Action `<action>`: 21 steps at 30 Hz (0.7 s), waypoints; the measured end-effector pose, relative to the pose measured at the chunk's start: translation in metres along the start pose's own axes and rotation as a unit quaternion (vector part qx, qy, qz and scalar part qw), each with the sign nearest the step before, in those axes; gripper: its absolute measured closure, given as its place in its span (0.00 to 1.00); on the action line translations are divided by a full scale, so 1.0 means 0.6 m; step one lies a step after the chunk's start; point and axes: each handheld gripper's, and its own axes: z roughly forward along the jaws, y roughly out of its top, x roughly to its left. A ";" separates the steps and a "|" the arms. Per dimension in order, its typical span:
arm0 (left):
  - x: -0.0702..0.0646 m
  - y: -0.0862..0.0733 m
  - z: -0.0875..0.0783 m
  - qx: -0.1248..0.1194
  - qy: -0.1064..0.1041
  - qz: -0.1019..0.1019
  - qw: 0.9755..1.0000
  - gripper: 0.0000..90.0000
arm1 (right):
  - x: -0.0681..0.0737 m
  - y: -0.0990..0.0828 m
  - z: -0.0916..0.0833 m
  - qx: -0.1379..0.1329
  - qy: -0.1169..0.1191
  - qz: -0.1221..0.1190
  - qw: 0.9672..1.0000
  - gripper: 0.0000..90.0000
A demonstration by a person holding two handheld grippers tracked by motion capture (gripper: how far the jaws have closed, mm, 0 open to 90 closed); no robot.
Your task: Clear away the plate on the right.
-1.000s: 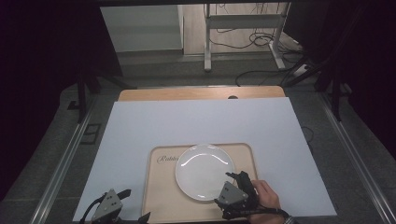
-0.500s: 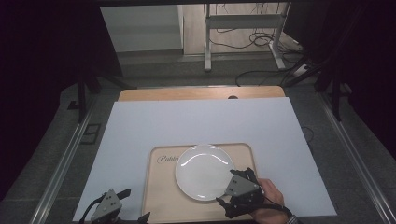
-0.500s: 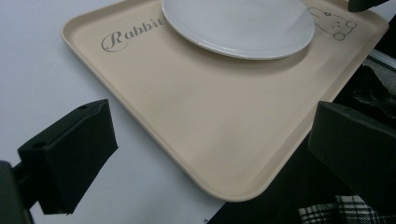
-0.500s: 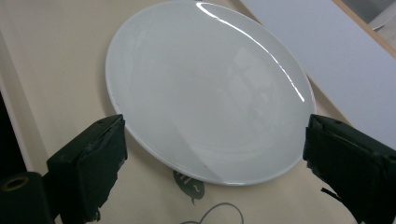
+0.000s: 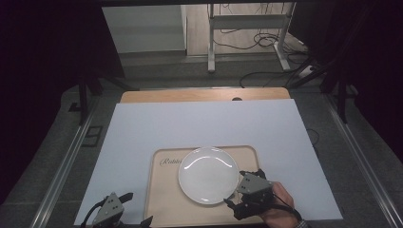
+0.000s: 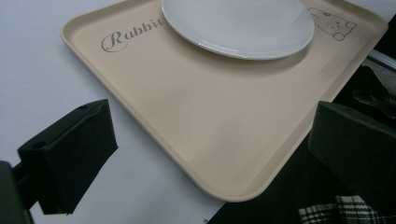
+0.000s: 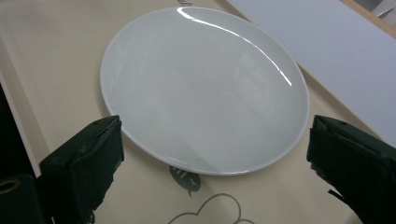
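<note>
I see a beige tray (image 5: pixel 166 209) at the near edge of the bench (image 5: pixel 142 133), on the white sheet (image 5: pixel 199 123) that covers most of the bench top. One white plate (image 5: pixel 208 174) sits in the tray, empty, towards the tray's far-right part; rest of the tray floor is bare. Script lettering (image 5: pixel 170 162) is printed near the tray's far-left corner.

R tool (image 5: pixel 236 194) is at the plate's near-right rim, low over the tray's near-right corner, hand (image 5: pixel 280 204) behind it, forearm coming in from the near edge. Its jaws have just been opening and now stand wide, nothing gripped; pads are off the plate, one each side of the near rim in the right gripper view (image 7: pixel 205 93). L tool (image 5: pixel 110 209) sits near the bench's near-left corner, just beside the tray's near-left corner, apart from the plate. Its jaws are wide too, nothing between the pads.

Left gripper view gives me the tray's (image 6: pixel 187 121) corner overhanging the sheet's near edge, lettering reading "Rabbi…" (image 6: pixel 130 37), a small rabbit drawing (image 6: pixel 332 24) by the plate (image 6: pixel 238 23), plus a bit of plaid cloth (image 6: pixel 336 212) below the bench edge. Right gripper view adds a printed outline drawing (image 7: pixel 205 205) on the tray (image 7: pixel 51 56) under the plate's near rim. High view alone gives the bare wood strip (image 5: pixel 204 95) along the bench's far edge.
</note>
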 end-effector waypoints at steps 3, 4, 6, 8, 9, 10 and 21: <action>0.000 0.000 0.000 0.000 0.000 0.000 1.000 0.01 | -0.002 -0.001 -0.003 -0.002 -0.001 0.004 1.000 0.03; 0.000 0.000 0.000 0.000 0.000 0.000 1.000 0.01 | -0.003 -0.002 -0.003 -0.002 -0.002 0.006 1.000 0.03; 0.000 0.000 0.000 0.000 0.000 0.000 1.000 0.01 | -0.004 -0.003 -0.005 -0.003 -0.003 0.011 1.000 0.03; 0.000 0.000 0.000 0.000 0.000 0.000 1.000 0.01 | -0.006 -0.004 -0.007 -0.001 -0.007 0.012 1.000 0.03; 0.000 0.000 0.000 0.000 -0.001 0.000 1.000 0.01 | -0.007 -0.005 -0.008 0.000 -0.010 0.013 1.000 0.03; 0.001 0.000 0.000 0.000 -0.001 0.000 1.000 0.01 | -0.008 -0.006 -0.009 0.000 -0.011 0.013 1.000 0.03; 0.001 0.000 0.000 0.000 -0.001 -0.001 1.000 0.01 | -0.016 -0.016 -0.017 0.003 -0.017 0.035 0.999 0.01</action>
